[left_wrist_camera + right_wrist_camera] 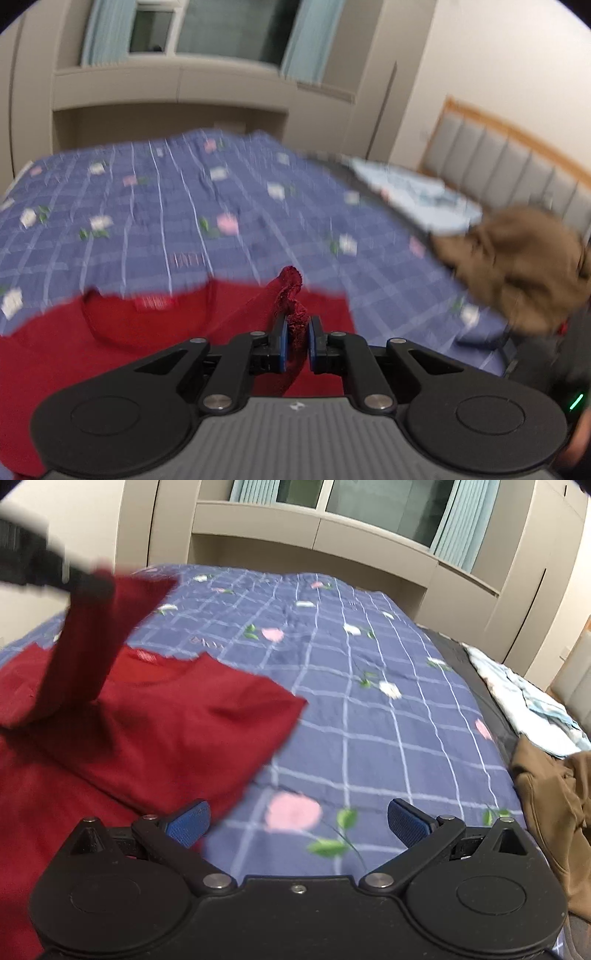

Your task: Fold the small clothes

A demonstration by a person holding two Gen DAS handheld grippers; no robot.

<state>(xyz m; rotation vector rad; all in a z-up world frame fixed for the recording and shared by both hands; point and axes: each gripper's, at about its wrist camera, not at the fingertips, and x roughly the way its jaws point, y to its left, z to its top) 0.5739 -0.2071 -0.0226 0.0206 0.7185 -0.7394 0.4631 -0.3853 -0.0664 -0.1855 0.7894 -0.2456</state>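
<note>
My left gripper (296,341) is closed down on a bunched ridge of the red shirt (110,354), with the knit cloth squeezed between its 2 blue pads (282,341) and a crumpled tip sticking up past them. From my right wrist camera I see that same gripper (88,587) only as a dark smear at the upper left, with a strip of red cloth hanging from it down to the rest of the shirt (166,731).

My right gripper (297,825) stands wide open and holds nothing. Its left pad (188,823) sits just over the shirt's lower right edge; I cannot tell if it touches. The other pad (408,821) is over bare bedspread (388,738).

The shirt lies on the blue checked, flowered bedspread (184,206), collar and label facing away from me, 1 sleeve spread toward the right. Its near part is cut off by the frame edges and hidden under both gripper bodies.

A brown garment (554,794) lies heaped at the bed's right edge, near a pale blue cloth (528,709). In the left wrist view the brown garment (517,266) is badly blurred, and the pale cloth (413,192) is only a little clearer.
</note>
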